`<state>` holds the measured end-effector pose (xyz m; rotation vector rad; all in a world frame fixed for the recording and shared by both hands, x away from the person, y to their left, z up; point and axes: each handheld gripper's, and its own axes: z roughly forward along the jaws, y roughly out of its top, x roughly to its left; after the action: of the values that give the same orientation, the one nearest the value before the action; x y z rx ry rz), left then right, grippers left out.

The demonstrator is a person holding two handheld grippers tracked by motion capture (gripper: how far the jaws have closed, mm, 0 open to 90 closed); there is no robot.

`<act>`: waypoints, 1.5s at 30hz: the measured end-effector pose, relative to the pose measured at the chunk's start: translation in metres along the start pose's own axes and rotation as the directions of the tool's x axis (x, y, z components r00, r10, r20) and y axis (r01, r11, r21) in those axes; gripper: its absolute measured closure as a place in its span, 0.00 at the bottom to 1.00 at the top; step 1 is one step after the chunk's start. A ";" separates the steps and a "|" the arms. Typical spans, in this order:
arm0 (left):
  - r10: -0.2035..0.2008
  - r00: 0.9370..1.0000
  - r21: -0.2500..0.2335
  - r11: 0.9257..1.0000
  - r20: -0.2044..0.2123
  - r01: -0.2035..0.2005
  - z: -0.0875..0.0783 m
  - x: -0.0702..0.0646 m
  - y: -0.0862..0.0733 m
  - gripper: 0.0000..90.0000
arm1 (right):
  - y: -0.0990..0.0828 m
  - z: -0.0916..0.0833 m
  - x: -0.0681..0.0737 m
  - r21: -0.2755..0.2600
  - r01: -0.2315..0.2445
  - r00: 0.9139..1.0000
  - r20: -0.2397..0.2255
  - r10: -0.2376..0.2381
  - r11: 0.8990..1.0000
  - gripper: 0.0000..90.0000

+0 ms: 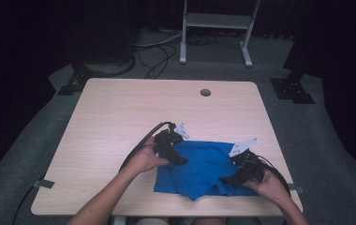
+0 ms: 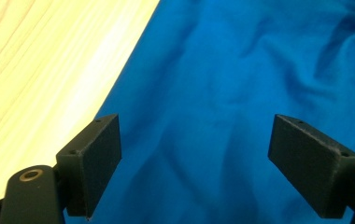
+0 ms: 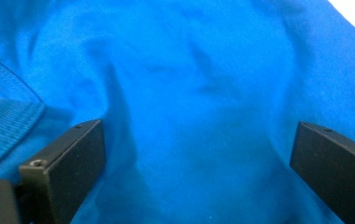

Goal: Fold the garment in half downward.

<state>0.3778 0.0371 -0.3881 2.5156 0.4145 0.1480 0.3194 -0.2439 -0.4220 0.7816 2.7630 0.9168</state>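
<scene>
You are working over a crumpled bright blue cloth garment (image 1: pixel 199 169) that is lying on the pale wooden table (image 1: pixel 120 122), near its front edge. Your left hand-held gripper (image 2: pixel 194 163) is hovering over the garment's left side, jaws standing wide with nothing between them. Your right hand-held gripper (image 3: pixel 196 168) is poised at its right side, jaws likewise spread wide above the fabric.

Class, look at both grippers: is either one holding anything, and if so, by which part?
Nothing is held. The left gripper and right gripper both stand open over the blue garment, pads apart.
</scene>
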 end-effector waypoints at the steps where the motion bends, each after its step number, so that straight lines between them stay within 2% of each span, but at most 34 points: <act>1: 0.001 1.000 0.000 1.000 -0.001 -0.001 -0.001 0.001 0.000 0.19 | 0.002 0.000 0.001 0.000 0.003 1.000 -0.001 -0.003 1.000 0.04; 9: 0.022 1.000 0.015 1.000 0.001 -0.022 -0.014 0.012 -0.002 0.19 | 0.015 -0.002 0.013 -0.005 0.051 0.999 0.001 -0.051 0.999 0.04; 12: 0.014 1.000 0.001 1.000 0.008 -0.014 -0.016 0.014 -0.003 0.19 | 0.018 -0.002 0.015 -0.004 0.060 0.998 0.003 -0.060 0.998 0.04; 15: 0.012 1.000 0.011 1.000 0.008 -0.012 -0.016 0.015 -0.005 0.19 | 0.020 -0.003 0.015 -0.002 0.056 0.998 0.004 -0.056 0.998 0.04; 24: 0.030 0.999 0.019 0.999 0.016 -0.030 -0.016 0.017 -0.007 0.19 | 0.025 -0.004 0.020 -0.001 0.074 0.997 0.008 -0.074 0.997 0.04; 30: 0.023 0.999 0.019 1.000 0.022 -0.024 -0.019 0.019 -0.010 0.19 | 0.030 -0.004 0.026 -0.009 0.100 0.995 0.001 -0.100 0.995 0.04; 35: 0.039 0.999 0.052 0.998 0.014 -0.040 -0.023 0.019 -0.009 0.19 | 0.033 -0.003 0.028 -0.008 0.113 0.994 -0.007 -0.113 0.994 0.04; 45: 0.046 0.999 0.049 0.998 0.007 -0.046 -0.029 0.019 -0.011 0.19 | 0.037 -0.001 0.033 -0.007 0.126 0.992 -0.021 -0.126 0.992 0.04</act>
<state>0.3878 0.0671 -0.3701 2.5748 0.3624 0.1499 0.3067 -0.2027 -0.3981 0.5917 2.7899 0.9135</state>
